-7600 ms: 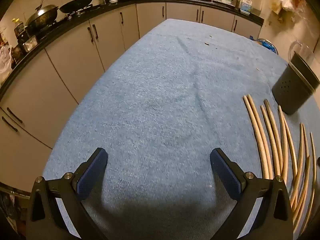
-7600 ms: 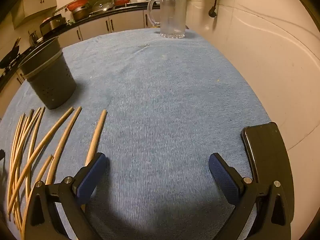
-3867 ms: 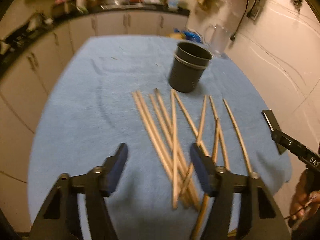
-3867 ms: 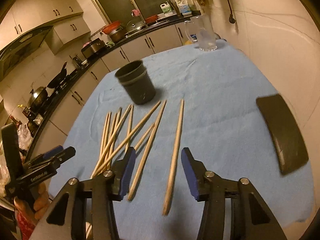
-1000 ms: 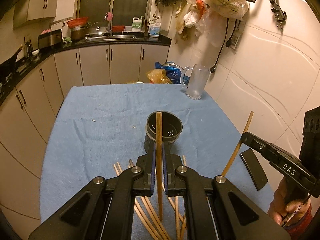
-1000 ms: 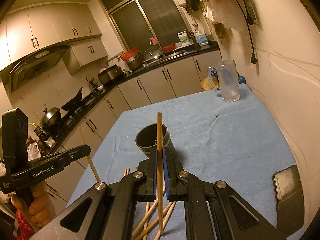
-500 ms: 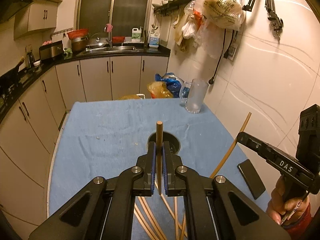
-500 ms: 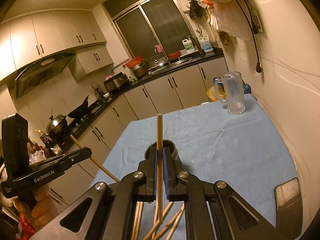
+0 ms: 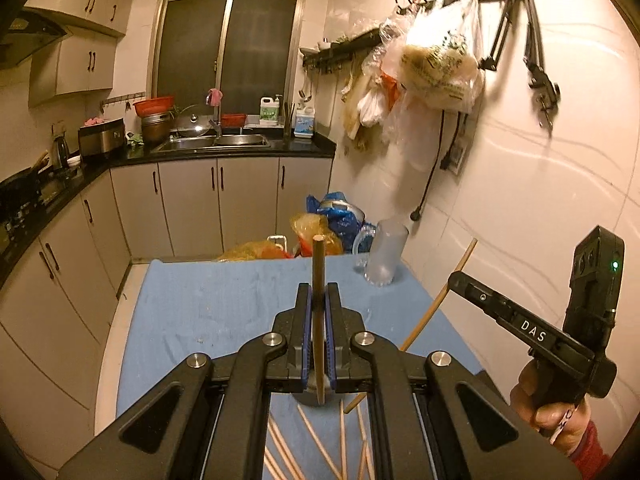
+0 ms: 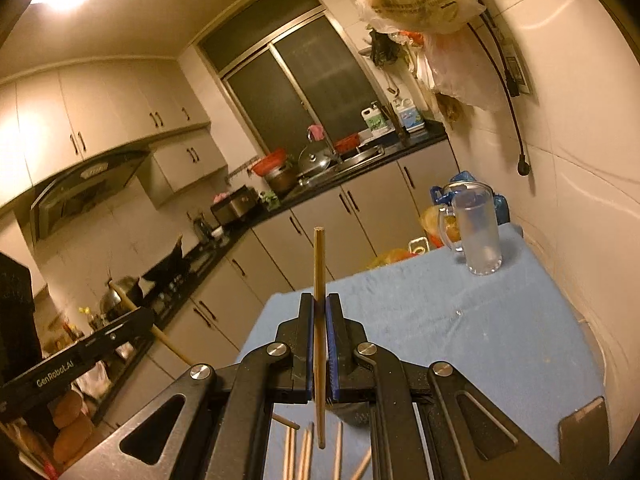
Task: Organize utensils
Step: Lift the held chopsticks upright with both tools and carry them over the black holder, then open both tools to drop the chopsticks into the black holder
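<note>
Two grippers, left (image 9: 319,312) and right (image 10: 319,316), jaws each clamped on one chopstick (image 9: 319,280), have lifted clear of the surface (image 9: 224,300); holder drop-off next.

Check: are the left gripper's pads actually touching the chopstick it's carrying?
Touching. The left wrist view shows the left gripper with both blue pads pressed flat against the upright chopstick, no gap on either side.
</note>
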Demonstrator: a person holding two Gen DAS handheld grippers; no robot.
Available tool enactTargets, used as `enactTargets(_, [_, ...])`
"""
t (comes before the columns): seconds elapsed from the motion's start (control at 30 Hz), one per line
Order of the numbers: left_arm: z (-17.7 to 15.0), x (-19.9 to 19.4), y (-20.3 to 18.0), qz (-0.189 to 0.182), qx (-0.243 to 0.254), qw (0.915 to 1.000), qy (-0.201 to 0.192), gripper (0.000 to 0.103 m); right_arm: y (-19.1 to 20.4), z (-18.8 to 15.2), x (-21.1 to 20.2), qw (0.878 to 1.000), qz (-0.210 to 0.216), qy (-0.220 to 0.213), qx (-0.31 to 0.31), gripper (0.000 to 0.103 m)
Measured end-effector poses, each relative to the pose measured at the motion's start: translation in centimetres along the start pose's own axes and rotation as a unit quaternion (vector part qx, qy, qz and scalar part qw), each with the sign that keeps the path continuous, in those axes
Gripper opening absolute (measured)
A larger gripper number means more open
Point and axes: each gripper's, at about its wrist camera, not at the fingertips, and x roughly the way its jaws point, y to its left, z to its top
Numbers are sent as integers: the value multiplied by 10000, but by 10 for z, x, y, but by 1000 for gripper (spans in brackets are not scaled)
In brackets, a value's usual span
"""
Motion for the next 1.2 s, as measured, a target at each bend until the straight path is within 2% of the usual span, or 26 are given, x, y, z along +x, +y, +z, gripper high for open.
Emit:
enactTargets(0.17, [16,21,6,-67,-193,9998,32,6,1,18,10,9998,-75,-183,40,6])
enactTargets(0.27, [15,37,11,-91,-300,9994,132,6,-2,20,23,9997,-117,-177,92,6])
enactTargets(0.7, [-21,103,37,-73,-619,9946,826,6,-27,-8,81,9980,-334,502,165,6])
enactTargets(1.2, [-37,120,46,-24,-628,9927,1034,6,-38,-30,112,9944,-502,915,140,7])
